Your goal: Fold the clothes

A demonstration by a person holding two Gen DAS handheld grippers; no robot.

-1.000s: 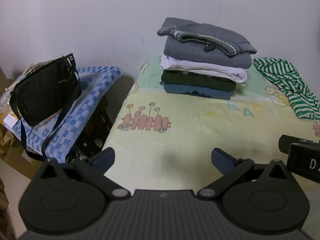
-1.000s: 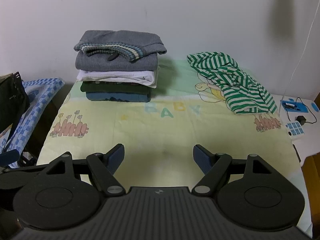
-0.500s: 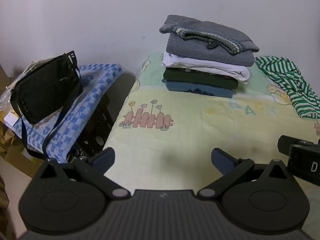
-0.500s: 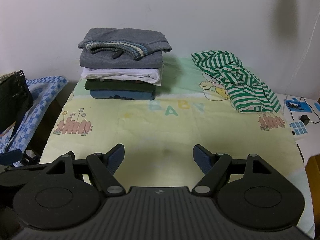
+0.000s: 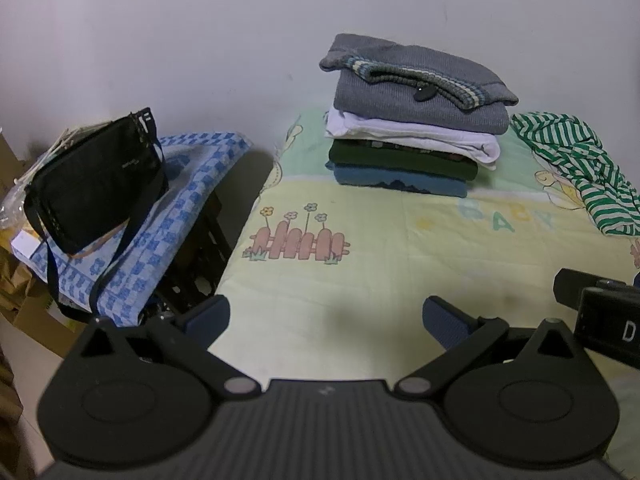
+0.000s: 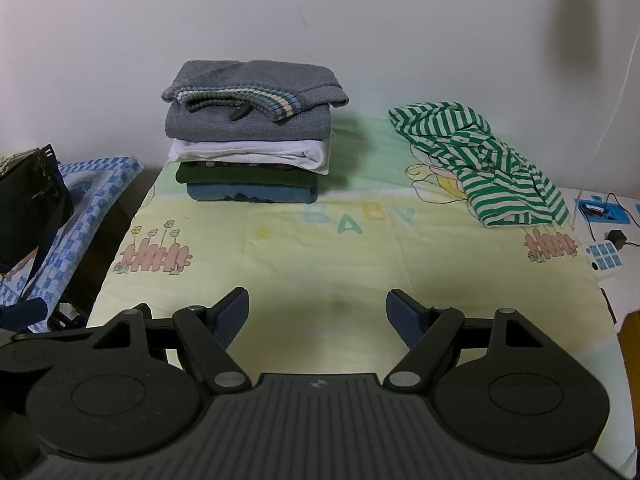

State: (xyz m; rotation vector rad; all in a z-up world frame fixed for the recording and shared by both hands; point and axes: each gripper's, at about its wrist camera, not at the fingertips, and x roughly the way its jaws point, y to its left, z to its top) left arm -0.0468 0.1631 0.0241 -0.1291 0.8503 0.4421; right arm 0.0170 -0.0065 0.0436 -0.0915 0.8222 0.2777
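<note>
Both grippers, left gripper [image 5: 326, 316] and right gripper [image 6: 316, 312], gape over bare quilt [image 6: 320, 248]

The quilt [image 6: 320, 256] is soft matt cotton, stitched in squares and faintly puckered. The grey sweater [image 6: 256, 100] atop the stack is coarse ribbed knit; the white shirt [image 6: 256, 154] beneath it looks smooth jersey. The striped shirt [image 6: 484, 164] is thin, crumpled cloth. The black bag [image 5: 96, 188] has a dull woven finish. Each hand-held gripper is matt black plastic with grooved housing, metal pivot pins and textured blue pads [image 6: 232, 314].
</note>
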